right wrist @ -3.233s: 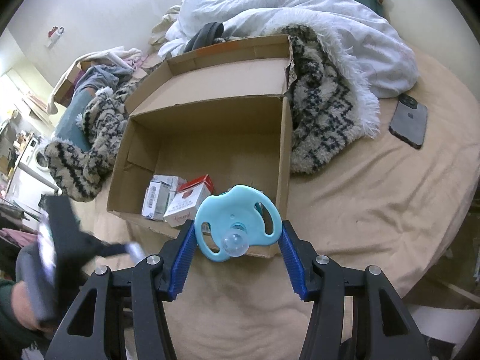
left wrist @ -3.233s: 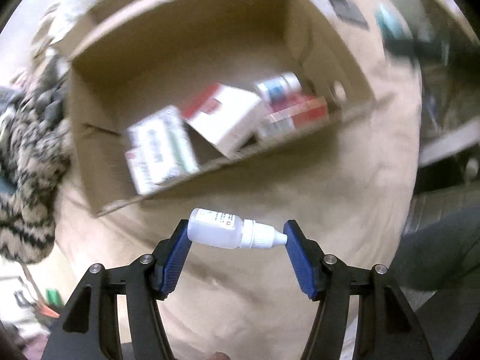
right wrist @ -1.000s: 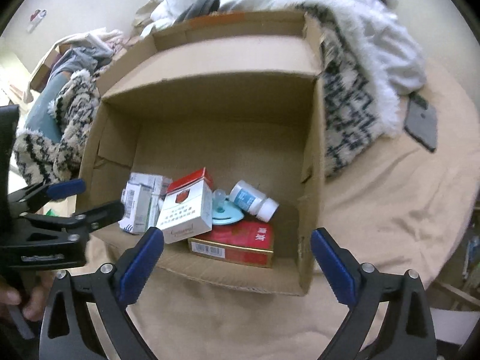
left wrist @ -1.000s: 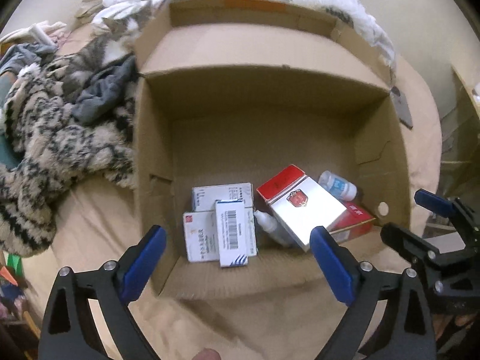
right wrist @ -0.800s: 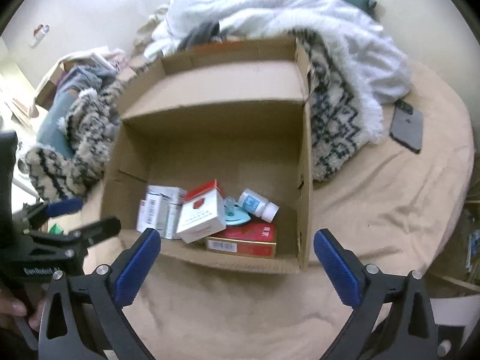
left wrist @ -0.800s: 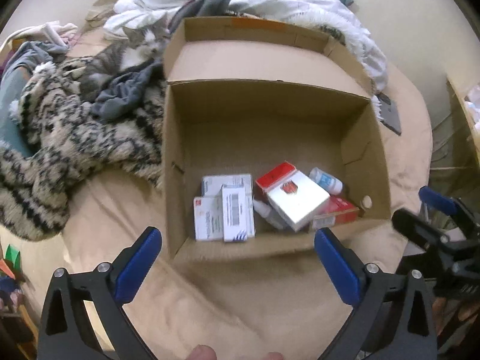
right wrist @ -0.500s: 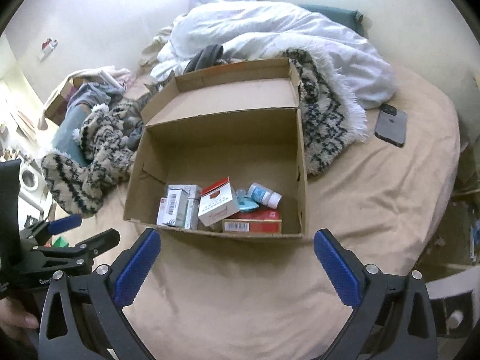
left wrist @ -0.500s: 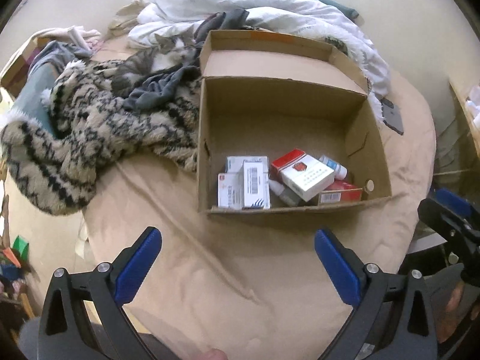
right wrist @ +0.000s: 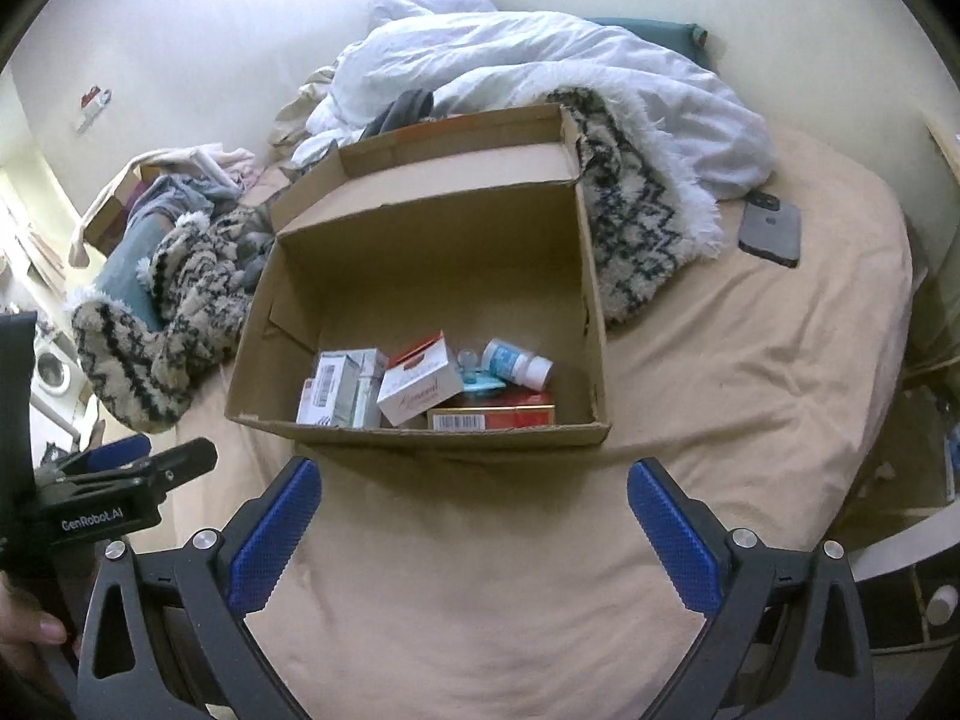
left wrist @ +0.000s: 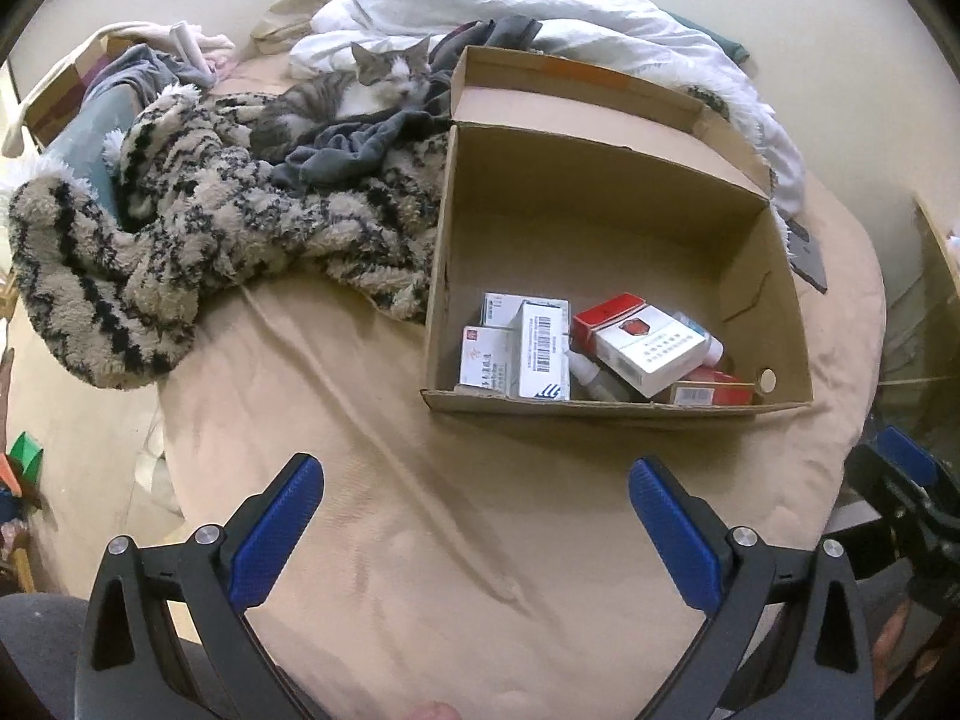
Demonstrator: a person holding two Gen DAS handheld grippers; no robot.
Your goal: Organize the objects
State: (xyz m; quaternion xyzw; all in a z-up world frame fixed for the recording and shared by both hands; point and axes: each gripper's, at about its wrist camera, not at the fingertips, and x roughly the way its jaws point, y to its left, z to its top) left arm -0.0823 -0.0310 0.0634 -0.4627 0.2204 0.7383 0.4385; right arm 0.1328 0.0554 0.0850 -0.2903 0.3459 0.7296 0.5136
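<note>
I am counting one cardboard box (right wrist: 591, 300) on the bed, and it is holding two white medicine cartons (left wrist: 516, 348), two red-and-white packs (left wrist: 642, 339), one blue-labelled pill bottle (right wrist: 516, 363), one dropper bottle (left wrist: 585, 369) and one teal pacifier (right wrist: 477, 378). Around it I am seeing one cat (left wrist: 354, 90), one phone (right wrist: 771, 232) and two patterned fleece blankets (right wrist: 636, 234).

Left gripper (left wrist: 474, 495) & right gripper (right wrist: 474, 495) are both showing black frames w/ triangular cutouts, silver screws, blue dimpled pads (right wrist: 273, 531). White "GenRobot.AI" lettering is showing at 9 o'clock in right view; bare fingertip skin below it.
</note>
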